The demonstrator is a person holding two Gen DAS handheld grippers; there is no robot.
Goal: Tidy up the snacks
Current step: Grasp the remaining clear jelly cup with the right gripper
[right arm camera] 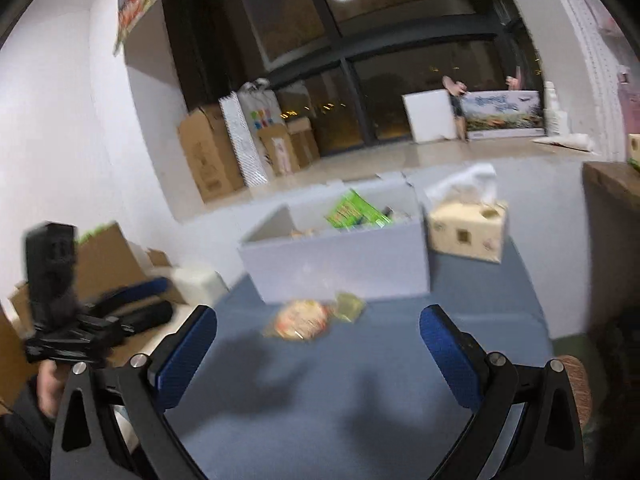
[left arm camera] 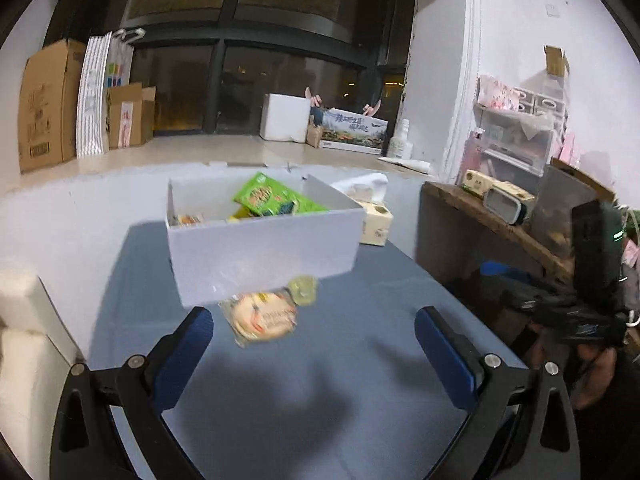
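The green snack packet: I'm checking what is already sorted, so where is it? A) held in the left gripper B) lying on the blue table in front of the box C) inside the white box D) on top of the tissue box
C: the green snack packet leans inside the white box, above its front wall; both grippers are open and empty.

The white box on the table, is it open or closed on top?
Open. The white box has no lid across its top, and the green packet and other snacks show above its rim in both views.
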